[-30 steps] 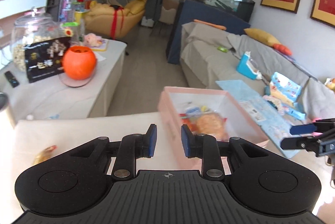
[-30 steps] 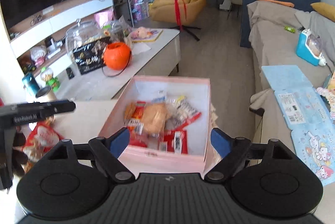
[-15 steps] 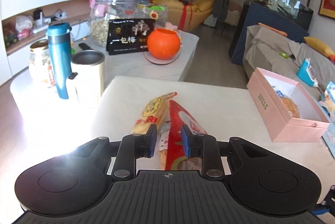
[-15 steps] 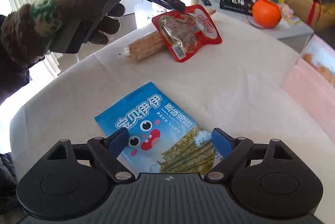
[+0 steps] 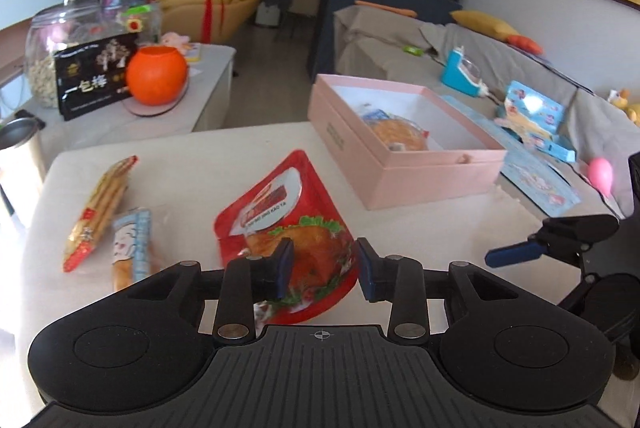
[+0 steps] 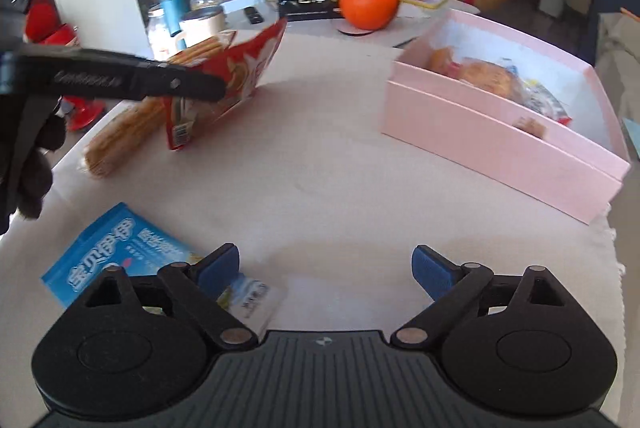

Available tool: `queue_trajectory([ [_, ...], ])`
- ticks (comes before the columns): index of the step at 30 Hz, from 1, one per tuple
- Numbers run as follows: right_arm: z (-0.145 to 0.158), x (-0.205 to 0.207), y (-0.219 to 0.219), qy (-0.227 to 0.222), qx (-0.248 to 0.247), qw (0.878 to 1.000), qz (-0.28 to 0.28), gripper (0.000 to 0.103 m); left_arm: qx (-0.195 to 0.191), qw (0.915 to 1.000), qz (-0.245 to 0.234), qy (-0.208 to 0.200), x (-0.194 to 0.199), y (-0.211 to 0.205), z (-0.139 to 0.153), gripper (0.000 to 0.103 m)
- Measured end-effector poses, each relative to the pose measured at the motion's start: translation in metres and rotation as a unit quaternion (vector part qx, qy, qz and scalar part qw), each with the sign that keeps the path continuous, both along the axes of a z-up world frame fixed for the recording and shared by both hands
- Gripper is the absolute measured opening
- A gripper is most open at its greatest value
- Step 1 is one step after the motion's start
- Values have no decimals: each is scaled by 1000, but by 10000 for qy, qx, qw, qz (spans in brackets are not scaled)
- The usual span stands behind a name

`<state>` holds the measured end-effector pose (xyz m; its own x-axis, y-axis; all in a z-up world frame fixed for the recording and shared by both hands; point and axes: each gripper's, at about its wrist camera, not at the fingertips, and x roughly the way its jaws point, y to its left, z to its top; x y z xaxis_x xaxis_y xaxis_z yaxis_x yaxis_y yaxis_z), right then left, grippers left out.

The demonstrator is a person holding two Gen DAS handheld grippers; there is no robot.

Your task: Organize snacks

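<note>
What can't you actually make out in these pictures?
- Left wrist view: whether the left gripper truly clamps the red pouch; its fingers cover the contact.
- Right wrist view: the blue packet, partly behind the right gripper.
- Both views: the bottom layer in the pink box, behind its near wall.

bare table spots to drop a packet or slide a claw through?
Free: the cloth strip between the red pouch and the pink box, running down to the open right claw. Crowded: left edge, with the biscuit sticks, small wrapped snack and blue seaweed packet.
</note>
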<state>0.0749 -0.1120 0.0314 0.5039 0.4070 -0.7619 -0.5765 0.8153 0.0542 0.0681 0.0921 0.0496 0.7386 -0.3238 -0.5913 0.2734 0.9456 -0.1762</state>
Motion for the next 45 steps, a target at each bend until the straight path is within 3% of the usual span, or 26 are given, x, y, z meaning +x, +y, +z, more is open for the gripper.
queue_trajectory([
  [3, 4, -6, -11, 70, 57, 9999, 122, 94, 197, 9990, 393, -23, 6, -4, -3, 38],
  [6, 9, -23, -2, 148, 113, 9974, 701, 94, 466, 9950, 878, 103, 22, -2, -10, 35],
  [9, 7, -49, 20, 138, -2, 9888, 1484, 94, 556, 9926, 1031, 317, 33, 1, -18, 35],
  [11, 3, -67, 37, -56, -215, 9812, 1917, 94, 593, 9929, 986, 304, 34, -1, -20, 36],
  [13, -1, -84, 51, -576, -431, 9723, 2226, 98, 613, 9930, 953, 341, 35, -2, -20, 39],
  [16, -7, -90, 65, -887, -729, 9644, 2382, 100, 634, 9929, 938, 363, 36, -2, -21, 39],
  [19, -7, -76, 64, -785, -602, 9712, 2169, 100, 652, 9929, 925, 377, 34, -4, -20, 39],
  [22, -8, -48, 51, -527, -490, 9870, 1436, 99, 673, 9929, 921, 351, 33, -4, -19, 38],
  [25, -11, -14, 22, -21, -35, 9980, 637, 99, 551, 9935, 978, 195, 27, -1, -14, 37],
  [28, -12, -1, 3, -130, -62, 9999, 56, 99, 486, 9928, 1088, 90, 27, 3, -8, 37],
  [32, -13, -4, -10, -120, -15, 9999, 30, 99, 403, 9939, 1014, 134, 27, 4, -5, 35],
  [36, -16, -6, -13, -194, -98, 9997, 123, 100, 339, 9989, 300, 113, 4, -12, 2, 35],
  [41, -16, 5, -29, -55, -145, 9998, -92, 103, 864, 9949, -475, 219, -37, -39, -1, 37],
  [43, -16, 15, -32, -27, -165, 9992, -362, 103, 1124, 9926, -438, 142, -51, -44, -3, 39],
  [45, -16, 24, -33, 9, -140, 9981, -596, 103, 1185, 9929, -36, 18, -60, -36, 0, 39],
])
